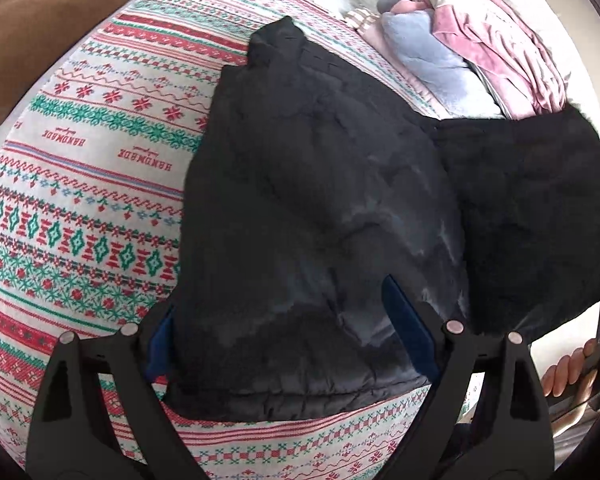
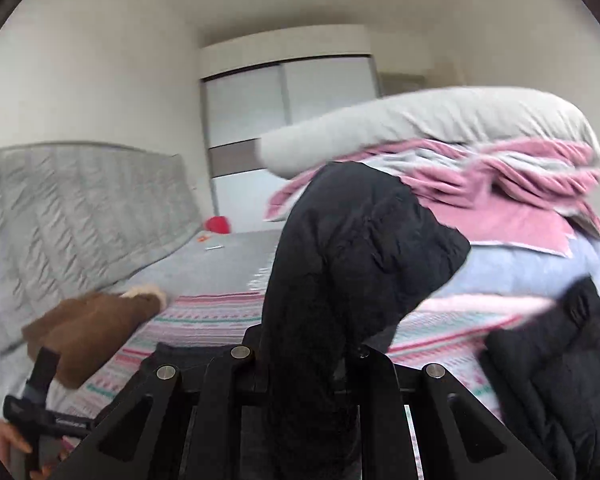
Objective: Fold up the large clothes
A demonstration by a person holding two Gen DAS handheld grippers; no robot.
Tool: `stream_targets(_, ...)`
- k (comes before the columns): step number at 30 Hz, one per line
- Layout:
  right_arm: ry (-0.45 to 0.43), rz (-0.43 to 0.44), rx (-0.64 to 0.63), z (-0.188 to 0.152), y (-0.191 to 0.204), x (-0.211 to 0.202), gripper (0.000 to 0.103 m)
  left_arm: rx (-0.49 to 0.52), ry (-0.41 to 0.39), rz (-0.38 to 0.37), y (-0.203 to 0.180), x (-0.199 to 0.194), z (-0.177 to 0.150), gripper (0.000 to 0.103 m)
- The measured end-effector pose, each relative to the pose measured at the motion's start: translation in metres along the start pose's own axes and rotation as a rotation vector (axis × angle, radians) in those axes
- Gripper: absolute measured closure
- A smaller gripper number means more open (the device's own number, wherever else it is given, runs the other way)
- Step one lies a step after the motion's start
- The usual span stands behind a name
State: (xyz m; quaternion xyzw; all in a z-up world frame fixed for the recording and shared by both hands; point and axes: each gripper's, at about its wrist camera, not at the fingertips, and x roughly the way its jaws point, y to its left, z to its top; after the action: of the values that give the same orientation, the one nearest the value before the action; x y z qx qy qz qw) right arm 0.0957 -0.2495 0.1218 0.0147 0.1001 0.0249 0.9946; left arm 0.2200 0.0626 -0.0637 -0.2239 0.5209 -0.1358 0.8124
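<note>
I'm mid-fold on the black jacket point(image 1: 320, 208), which lies on the patterned bedspread point(image 1: 80, 200). My left gripper point(image 1: 288, 344) sits spread wide around its near hem, gripping nothing. My right gripper point(image 2: 300, 364) is clamped on a lifted flap. Next, I judge, that flap goes across the jacket's body.

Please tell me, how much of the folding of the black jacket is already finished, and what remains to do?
Done: the black jacket lies spread on the patterned sheet, and one part seems turned inward on its right side. In hand: the right claw is shut on a lifted section of the jacket, probably a sleeve, while the left claw stands open over the hem. Left: laying that section down and the remaining folds.
</note>
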Motion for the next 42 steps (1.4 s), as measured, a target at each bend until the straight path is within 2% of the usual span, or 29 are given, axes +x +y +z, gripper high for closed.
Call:
stream_targets(4, 0.012, 0.062, -0.103, -0.007, 0.050, 0.012, 0.087, 0.005, -0.026, -0.022, -0.001, -0.008, 0.002, 0.012)
stream_targets(9, 0.062, 0.140, -0.219, -0.029, 0.102, 0.032, 0.087, -0.037, -0.071, -0.066, 0.017, -0.028, 0.008, 0.012)
stream_targets(16, 0.159, 0.246, -0.437, -0.077, 0.167, 0.047, 0.086, -0.155, -0.130, -0.081, 0.056, -0.052, 0.022, 0.012)
stream_targets(19, 0.229, 0.267, -0.611, -0.113, 0.198, 0.053, 0.080, -0.196, -0.144, -0.087, 0.068, -0.056, 0.023, 0.012)
stream_targets(22, 0.278, 0.253, -0.775, -0.150, 0.221, 0.058, 0.065, -0.214, -0.137, -0.087, 0.071, -0.053, 0.023, 0.012)
stream_targets(23, 0.279, 0.247, -0.828, -0.161, 0.227, 0.058, 0.057, -0.216, -0.133, -0.086, 0.072, -0.053, 0.023, 0.012)
stream_targets(24, 0.277, 0.249, -0.850, -0.165, 0.230, 0.057, 0.049, -0.217, -0.130, -0.088, 0.073, -0.053, 0.022, 0.012)
stream_targets(25, 0.279, 0.256, -0.859, -0.168, 0.231, 0.056, 0.047, -0.218, -0.128, -0.093, 0.074, -0.053, 0.022, 0.012)
stream_targets(30, 0.327, 0.366, -0.790, -0.160, 0.221, 0.051, 0.037, -0.221, -0.156, -0.112, 0.074, -0.061, 0.024, 0.012)
stream_targets(35, 0.368, 0.500, -0.713, -0.146, 0.207, 0.036, 0.036, -0.217, -0.195, -0.140, 0.072, -0.068, 0.025, 0.012)
stream_targets(39, 0.345, 0.578, -0.565, -0.116, 0.177, 0.023, 0.036, -0.181, -0.233, -0.178, 0.062, -0.076, 0.023, 0.012)
stream_targets(42, 0.328, 0.623, -0.375, -0.089, 0.143, 0.020, 0.033, -0.111, -0.258, -0.202, 0.045, -0.079, 0.020, 0.012)
